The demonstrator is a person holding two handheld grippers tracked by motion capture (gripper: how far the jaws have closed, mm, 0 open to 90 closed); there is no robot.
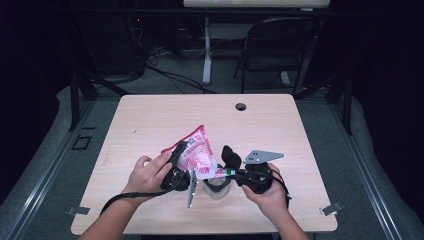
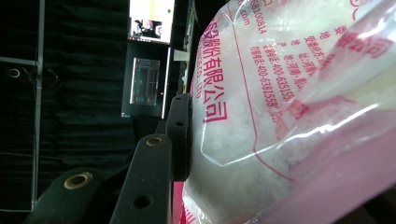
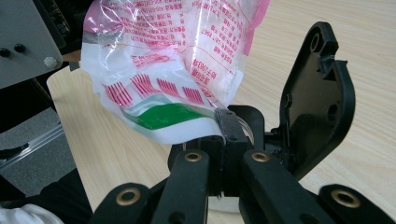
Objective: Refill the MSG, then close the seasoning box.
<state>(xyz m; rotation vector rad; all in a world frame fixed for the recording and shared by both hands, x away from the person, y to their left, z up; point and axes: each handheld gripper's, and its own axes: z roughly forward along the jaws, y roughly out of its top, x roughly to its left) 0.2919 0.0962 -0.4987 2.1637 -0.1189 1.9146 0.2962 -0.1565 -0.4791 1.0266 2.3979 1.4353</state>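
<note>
A clear plastic bag (image 1: 196, 152) with pink print holds white granules and hangs tilted above the wooden table (image 1: 150, 120). My left gripper (image 1: 179, 161) is shut on its upper left side. In the left gripper view one black finger (image 2: 180, 135) presses the bag (image 2: 289, 93); the other is hidden behind it. My right gripper (image 1: 229, 172) is shut on the bag's lower edge. In the right gripper view it (image 3: 227, 126) pinches the white seam beside a green stripe on the bag (image 3: 177, 60). Below stands a clear container (image 1: 218, 187) with a black flap (image 3: 317, 93) upright beside it.
A cable hole (image 1: 241, 106) sits near the table's far edge. Beyond the table stands a black folding chair (image 1: 280, 45). Metal clips (image 1: 331, 209) mark the front corners. Bare tabletop lies to the left, right and far side of the hands.
</note>
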